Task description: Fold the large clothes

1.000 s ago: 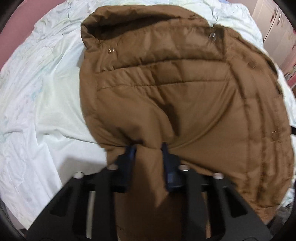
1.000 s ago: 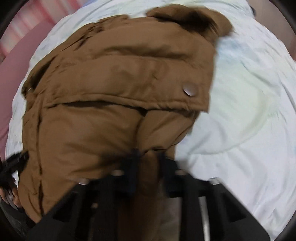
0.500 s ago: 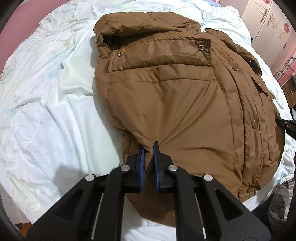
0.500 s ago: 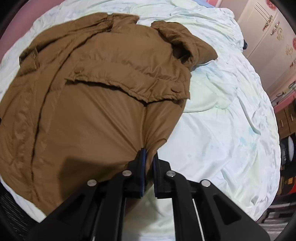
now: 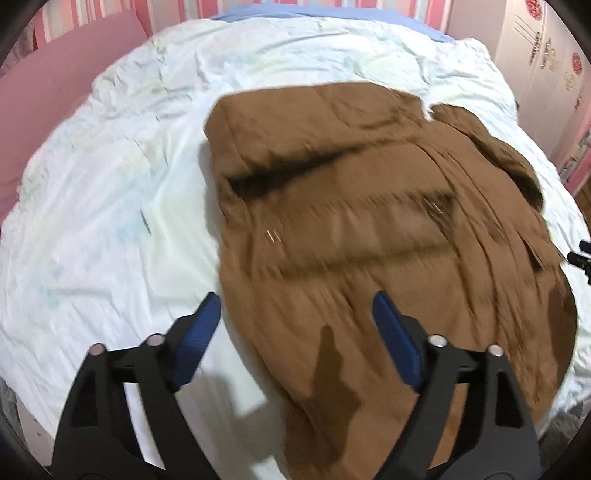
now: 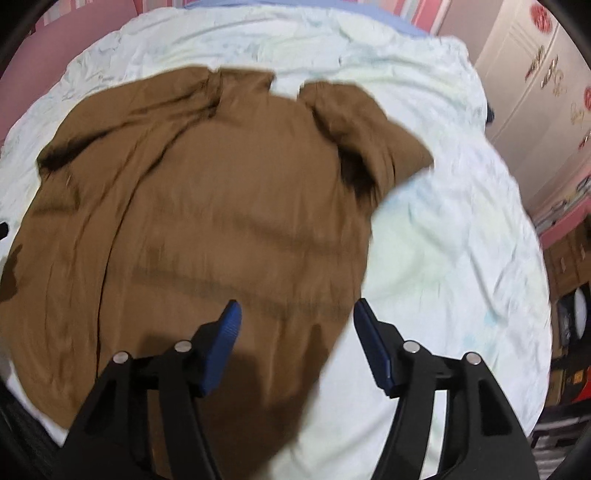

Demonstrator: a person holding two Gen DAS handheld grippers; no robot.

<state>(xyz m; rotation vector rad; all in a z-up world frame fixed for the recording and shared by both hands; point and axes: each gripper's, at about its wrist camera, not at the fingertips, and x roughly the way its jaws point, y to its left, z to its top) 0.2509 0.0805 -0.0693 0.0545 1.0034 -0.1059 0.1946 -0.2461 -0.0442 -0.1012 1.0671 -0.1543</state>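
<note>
Now that our 2 tongs, left (image 5: 295,317) and right (image 6: 295,325), have let go and gape empty, the coat (image 5: 369,240) lies spread on the bed (image 5: 92,221), ready for folding.

Brown jacket (image 5: 369,229), pale white-green sheet (image 5: 110,221), pink striped wall (image 5: 332,7)

Bare white bedsheet (image 5: 92,229) lies open left of the brown jacket (image 5: 369,258); more bare sheet (image 6: 461,240) spreads to its right. A pink wall (image 5: 44,92) and a white cabinet (image 6: 535,74) hem the bed's edges
</note>
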